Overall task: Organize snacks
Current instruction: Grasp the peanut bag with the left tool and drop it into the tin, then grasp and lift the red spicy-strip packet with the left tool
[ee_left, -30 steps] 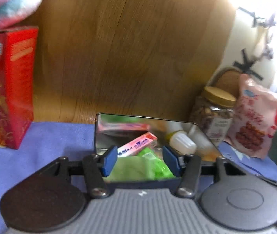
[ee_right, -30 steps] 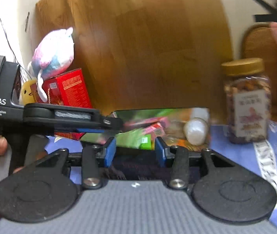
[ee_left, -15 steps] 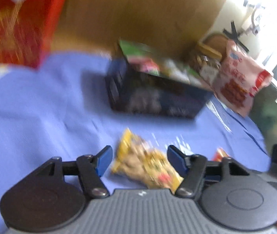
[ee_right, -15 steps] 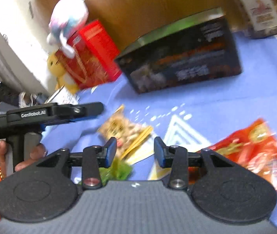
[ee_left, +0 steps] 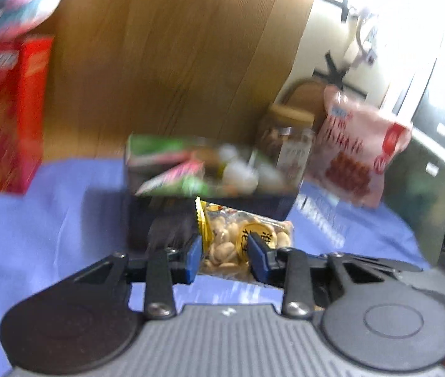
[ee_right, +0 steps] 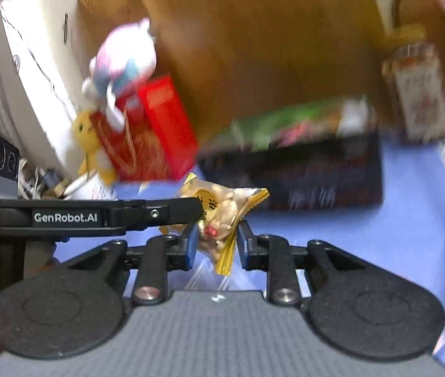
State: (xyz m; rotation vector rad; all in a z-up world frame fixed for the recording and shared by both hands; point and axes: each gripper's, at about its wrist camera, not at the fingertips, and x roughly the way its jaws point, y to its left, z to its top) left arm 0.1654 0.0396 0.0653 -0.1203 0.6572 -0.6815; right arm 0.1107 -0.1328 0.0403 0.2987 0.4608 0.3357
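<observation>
Daylight entering from the upper right of the left wrist view, blowing out the pale wall (ee_left: 379,6) to white glare. Heavy motion blur over the red cardboard box (ee_right: 156,125), the dark open snack box (ee_left: 210,169) and the gold-lidded clear jar (ee_right: 417,88); near black gripper bodies sharp. Fisheye bending along the edges, soft shadow beside the snack box on the blue-violet tablecloth (ee_left: 50,220).

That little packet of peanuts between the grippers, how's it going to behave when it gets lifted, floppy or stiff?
Probably floppy: the peanut packet is thin crinkled film, and its loose end droops. It looks light for its size. The glossy wrapper may slip, though both the left gripper and right gripper are closing on it.
</observation>
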